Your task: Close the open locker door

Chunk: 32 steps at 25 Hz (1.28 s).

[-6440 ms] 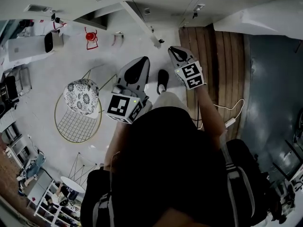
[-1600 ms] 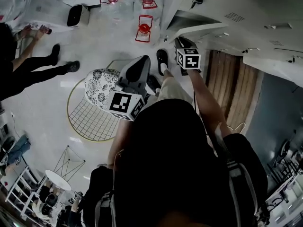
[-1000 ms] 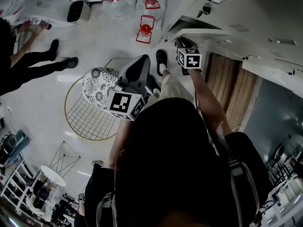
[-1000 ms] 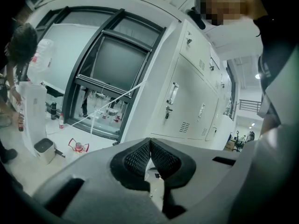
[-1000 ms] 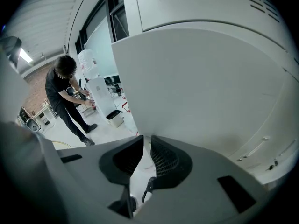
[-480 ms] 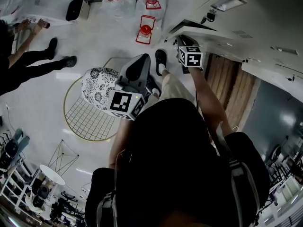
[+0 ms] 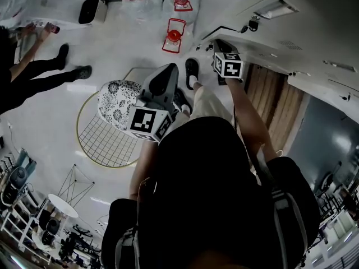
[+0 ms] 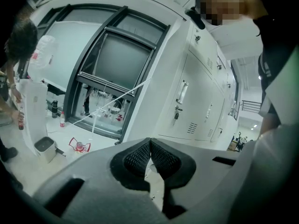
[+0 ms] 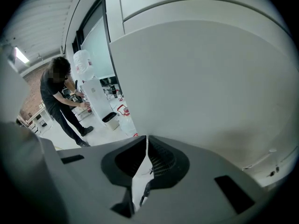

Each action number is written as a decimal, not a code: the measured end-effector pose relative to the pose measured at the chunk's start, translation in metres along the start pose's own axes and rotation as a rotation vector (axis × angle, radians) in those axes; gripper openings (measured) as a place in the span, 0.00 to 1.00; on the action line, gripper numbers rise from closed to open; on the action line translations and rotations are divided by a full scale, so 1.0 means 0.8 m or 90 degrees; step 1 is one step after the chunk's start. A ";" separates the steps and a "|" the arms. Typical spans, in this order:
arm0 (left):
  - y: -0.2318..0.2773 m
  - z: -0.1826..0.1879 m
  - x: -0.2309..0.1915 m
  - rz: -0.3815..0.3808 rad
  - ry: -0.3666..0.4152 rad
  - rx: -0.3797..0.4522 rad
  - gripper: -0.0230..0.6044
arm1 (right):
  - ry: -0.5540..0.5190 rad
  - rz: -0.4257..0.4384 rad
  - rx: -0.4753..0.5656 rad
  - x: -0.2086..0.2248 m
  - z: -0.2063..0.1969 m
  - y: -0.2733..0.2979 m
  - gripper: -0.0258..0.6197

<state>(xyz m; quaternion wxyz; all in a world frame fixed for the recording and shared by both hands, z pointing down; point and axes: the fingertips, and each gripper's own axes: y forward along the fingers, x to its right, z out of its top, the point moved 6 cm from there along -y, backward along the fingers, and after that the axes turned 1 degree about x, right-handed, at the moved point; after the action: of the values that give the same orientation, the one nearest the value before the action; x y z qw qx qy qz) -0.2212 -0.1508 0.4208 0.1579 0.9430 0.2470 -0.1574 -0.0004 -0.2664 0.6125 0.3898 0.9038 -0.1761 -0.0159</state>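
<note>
At the upper right of the head view stands a bank of pale lockers (image 7: pixel 320 15), and the open locker door (image 7: pixel 263 49) juts out from it above a strip of wooden floor (image 7: pixel 275 105). The right gripper (image 7: pixel 220 45) is raised at the end of an outstretched arm, its tip right at the door's near edge; whether it touches cannot be told. Seen from the right gripper view, the right gripper (image 9: pixel 146 141) is clenched with its jaw tips meeting and nothing between them, and the flat pale face of the locker door (image 9: pixel 210 78) fills most of what lies ahead.

The left gripper (image 7: pixel 162 77) is held lower and nearer the body, well apart from the door, above a round wire chair (image 7: pixel 98 144) with a patterned cushion (image 7: pixel 112 105). From its own view the left gripper (image 8: pixel 150 143) is also clenched and empty, pointing toward closed lockers (image 8: pixel 196 92) beside a dark-framed window (image 8: pixel 117 64).

On the white floor beyond sit red wire-framed lanterns (image 7: pixel 174 35) and a small white bin (image 7: pixel 92 10). A person in black (image 9: pixel 60 97) bends at a water dispenser (image 9: pixel 96 99) off to the left.
</note>
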 end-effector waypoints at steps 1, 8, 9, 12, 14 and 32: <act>0.001 0.000 -0.001 0.001 -0.001 -0.001 0.07 | 0.001 -0.001 0.000 0.001 0.001 0.001 0.07; 0.005 0.001 -0.005 0.006 -0.007 -0.009 0.07 | 0.008 -0.008 -0.003 0.005 0.002 0.008 0.05; 0.004 0.002 -0.006 0.008 -0.009 -0.009 0.07 | 0.007 -0.009 -0.004 0.006 0.003 0.009 0.04; 0.003 0.001 -0.009 0.012 -0.010 -0.015 0.07 | 0.005 -0.013 -0.003 0.007 0.004 0.012 0.04; 0.002 0.000 -0.010 0.012 -0.010 -0.020 0.07 | 0.006 -0.016 -0.002 0.008 0.005 0.013 0.04; 0.009 0.005 -0.011 0.002 0.008 -0.005 0.07 | 0.005 -0.025 0.004 0.017 0.014 0.020 0.04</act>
<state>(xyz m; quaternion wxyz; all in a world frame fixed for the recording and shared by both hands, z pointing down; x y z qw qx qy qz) -0.2257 -0.1621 0.4222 0.1602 0.9438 0.2470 -0.1505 0.0052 -0.2891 0.6174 0.3873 0.9083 -0.1570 -0.0193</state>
